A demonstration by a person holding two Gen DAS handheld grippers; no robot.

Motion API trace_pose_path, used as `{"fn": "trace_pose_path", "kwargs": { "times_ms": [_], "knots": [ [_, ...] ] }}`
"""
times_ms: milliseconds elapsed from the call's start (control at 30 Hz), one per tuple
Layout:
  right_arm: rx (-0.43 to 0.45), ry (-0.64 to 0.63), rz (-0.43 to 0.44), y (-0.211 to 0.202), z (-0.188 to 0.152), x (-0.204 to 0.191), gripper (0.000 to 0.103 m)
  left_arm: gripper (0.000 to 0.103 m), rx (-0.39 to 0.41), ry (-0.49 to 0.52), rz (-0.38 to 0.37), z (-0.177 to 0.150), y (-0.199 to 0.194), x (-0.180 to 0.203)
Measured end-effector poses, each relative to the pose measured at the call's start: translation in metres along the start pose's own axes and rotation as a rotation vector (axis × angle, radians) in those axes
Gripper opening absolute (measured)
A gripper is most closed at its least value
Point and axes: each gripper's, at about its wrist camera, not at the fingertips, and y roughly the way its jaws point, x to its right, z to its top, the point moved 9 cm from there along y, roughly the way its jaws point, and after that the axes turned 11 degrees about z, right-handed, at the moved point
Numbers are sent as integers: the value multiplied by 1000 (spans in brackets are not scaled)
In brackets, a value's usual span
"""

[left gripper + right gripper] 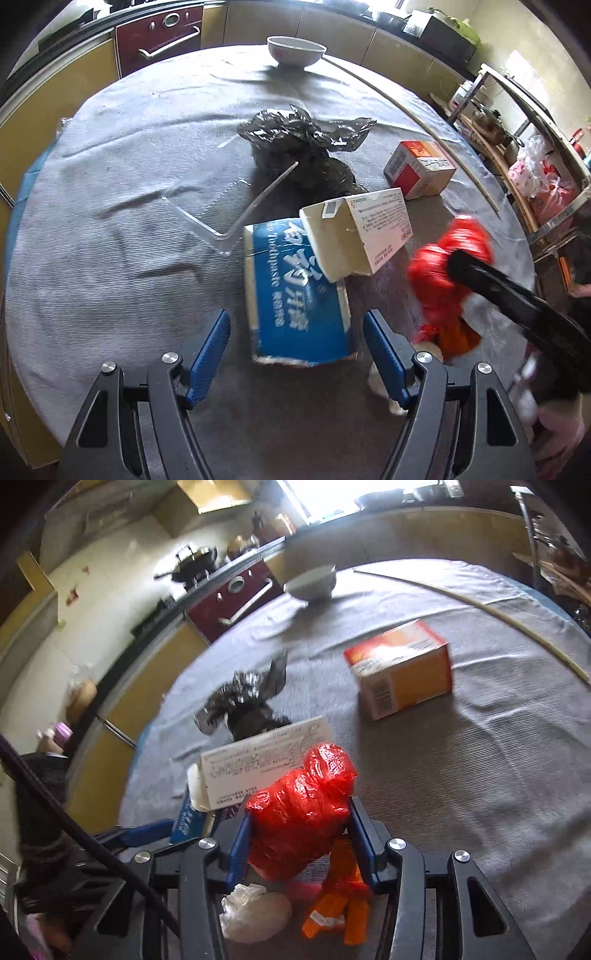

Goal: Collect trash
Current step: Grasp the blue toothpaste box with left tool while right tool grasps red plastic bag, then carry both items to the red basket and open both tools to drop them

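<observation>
My right gripper (300,825) is shut on a crumpled red plastic bag (301,808), held above the grey cloth; it shows in the left wrist view as a red bundle (443,266). My left gripper (297,347) is open, its blue pads either side of a blue toothpaste box (295,295). A white box (354,232) leans on the blue box. A crumpled black bag (303,147), a clear plastic piece (221,218) and an orange-red carton (417,170) lie further back. White paper (255,912) and orange wrappers (340,908) lie under my right gripper.
A white bowl (295,50) stands at the far edge of the round table (110,240). A thin stick (424,125) lies along the right rim. Yellow cabinets and a dark red oven (159,40) stand behind; shelves with bags are at right.
</observation>
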Motion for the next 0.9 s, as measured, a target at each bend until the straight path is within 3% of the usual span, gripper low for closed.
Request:
{"fn": "trace_pose_path", "kwargs": {
  "times_ms": [133, 167, 200, 567, 767, 900],
  "knots": [
    [50, 11, 28, -25, 1, 2, 51, 75, -3, -42, -18, 2, 10, 4],
    [62, 10, 27, -32, 0, 3, 51, 72, -3, -53, -23, 2, 12, 3],
    [73, 4, 22, -39, -1, 3, 51, 58, -1, -65, -30, 2, 13, 3],
    [213, -10, 58, -104, -4, -2, 51, 56, 50, -142, 10, -12, -15, -26],
    [216, 1, 62, -116, -19, 0, 51, 56, 128, -126, 57, -28, -54, -34],
    [231, 6, 60, -129, -31, 1, 51, 56, 188, -64, 78, -37, -81, -22]
  ]
}}
